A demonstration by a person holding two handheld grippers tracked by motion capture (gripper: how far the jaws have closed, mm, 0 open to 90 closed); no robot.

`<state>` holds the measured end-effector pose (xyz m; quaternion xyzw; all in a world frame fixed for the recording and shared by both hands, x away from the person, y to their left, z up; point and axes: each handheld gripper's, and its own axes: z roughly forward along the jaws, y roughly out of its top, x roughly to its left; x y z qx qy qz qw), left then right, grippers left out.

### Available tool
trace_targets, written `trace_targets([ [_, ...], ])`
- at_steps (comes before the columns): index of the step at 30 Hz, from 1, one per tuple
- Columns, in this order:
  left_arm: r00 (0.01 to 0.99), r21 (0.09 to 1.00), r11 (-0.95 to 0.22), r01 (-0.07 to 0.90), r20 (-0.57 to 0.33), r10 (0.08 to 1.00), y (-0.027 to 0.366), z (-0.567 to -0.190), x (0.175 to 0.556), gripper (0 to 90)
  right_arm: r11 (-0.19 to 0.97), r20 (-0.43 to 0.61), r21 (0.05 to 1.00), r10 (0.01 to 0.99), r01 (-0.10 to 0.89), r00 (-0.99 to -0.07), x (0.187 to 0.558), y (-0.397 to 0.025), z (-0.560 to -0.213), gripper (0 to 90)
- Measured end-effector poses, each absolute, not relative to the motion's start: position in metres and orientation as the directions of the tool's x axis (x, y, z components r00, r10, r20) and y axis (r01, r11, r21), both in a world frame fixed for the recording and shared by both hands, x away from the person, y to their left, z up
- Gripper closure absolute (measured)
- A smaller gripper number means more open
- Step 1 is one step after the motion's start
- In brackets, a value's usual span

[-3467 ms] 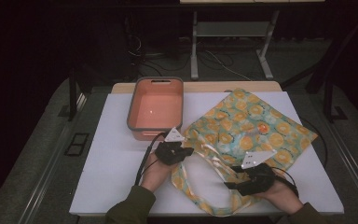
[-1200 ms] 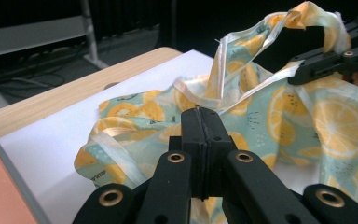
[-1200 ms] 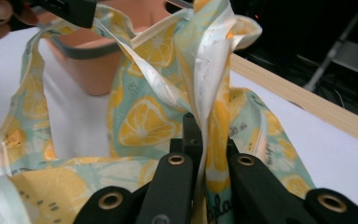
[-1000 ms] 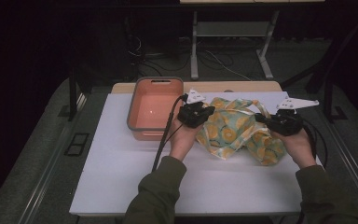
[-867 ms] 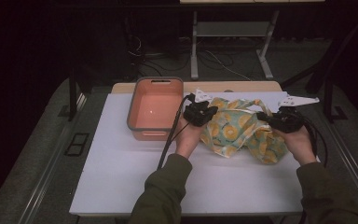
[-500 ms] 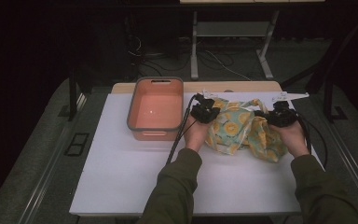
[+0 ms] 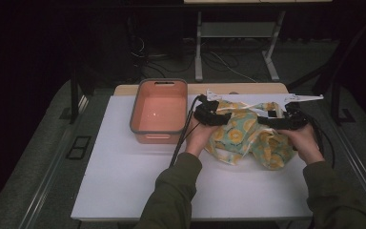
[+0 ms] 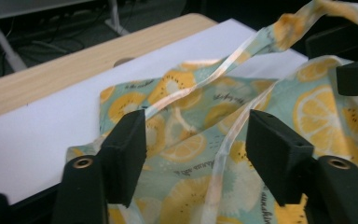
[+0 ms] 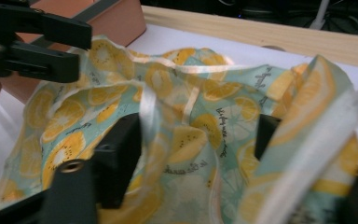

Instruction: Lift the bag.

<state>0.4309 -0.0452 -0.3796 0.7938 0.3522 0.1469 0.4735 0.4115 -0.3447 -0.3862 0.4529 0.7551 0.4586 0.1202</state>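
A cloth bag [image 7: 243, 136] printed with orange and kiwi slices on pale green lies bunched on the white mat, right of centre. My left gripper [image 7: 213, 114] is at the cloth's far left edge. In the left gripper view it [image 8: 196, 126] stands open over the cloth [image 8: 317, 107], with a pale strap [image 8: 223, 74] running up between its jaws. My right gripper [image 7: 283, 119] is at the cloth's far right. In the right gripper view it [image 9: 196, 135] is open too, with a fold of cloth [image 9: 307, 116] draped over its right jaw.
A salmon-pink tray [image 7: 155, 137] stands left of the cloth, close to my left hand, and its corner [image 9: 126, 21] appears in the right gripper view. The white mat [image 7: 138, 176] covers the table. A wooden edge [image 7: 248, 88] runs along the back.
The cloth, spread flat at first, is now gathered into a bunch. Both hands moved to its far side, and over the last second drew closer together.
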Motion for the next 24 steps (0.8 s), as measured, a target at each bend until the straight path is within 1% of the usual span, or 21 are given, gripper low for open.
trace_targets([
  [5, 0.740, 0.860, -0.313, 0.403, -0.106, 0.664, -0.036, -0.370, 0.421, 27.3, 0.192, 0.228, 0.794, 0.785, 0.576, -0.576, 0.401, -0.356, -0.380, 21.4],
  [8, 0.758, 0.862, -0.312, 0.399, -0.119, 0.641, -0.031, -0.368, 0.414, 25.2, 0.203, 0.224, 0.791, 0.781, 0.578, -0.582, 0.393, -0.364, -0.380, 19.1],
  [11, 0.776, 0.865, -0.322, 0.386, -0.114, 0.621, -0.027, -0.367, 0.405, 24.3, 0.227, 0.200, 0.790, 0.784, 0.570, -0.588, 0.386, -0.371, -0.383, 15.5],
  [14, 0.790, 0.867, -0.322, 0.379, -0.122, 0.601, -0.020, -0.367, 0.395, 23.2, 0.212, 0.216, 0.786, 0.785, 0.580, -0.581, 0.382, -0.380, -0.389, 13.2],
  [15, 0.793, 0.868, -0.319, 0.381, -0.129, 0.596, -0.018, -0.366, 0.392, 22.8, 0.216, 0.217, 0.781, 0.786, 0.586, -0.579, 0.380, -0.383, -0.391, 10.4],
  [17, 0.800, 0.868, -0.325, 0.375, -0.126, 0.587, -0.014, -0.365, 0.386, 21.9, 0.216, 0.221, 0.781, 0.783, 0.586, -0.582, 0.377, -0.386, -0.393, 8.6],
  [18, 0.804, 0.870, -0.327, 0.369, -0.121, 0.582, -0.011, -0.364, 0.382, 21.8, 0.219, 0.217, 0.781, 0.783, 0.584, -0.584, 0.376, -0.388, -0.393, 3.0],
  [21, 0.814, 0.870, -0.338, 0.357, -0.113, 0.570, -0.003, -0.363, 0.371, 21.6, 0.216, 0.204, 0.781, 0.799, 0.586, -0.566, 0.371, -0.396, -0.392, 1.8],
  [24, 0.823, 0.869, -0.353, 0.347, -0.102, 0.559, 0.006, -0.364, 0.360, 21.2, 0.197, 0.215, 0.786, 0.801, 0.586, -0.558, 0.364, -0.405, -0.387, 0.6],
])
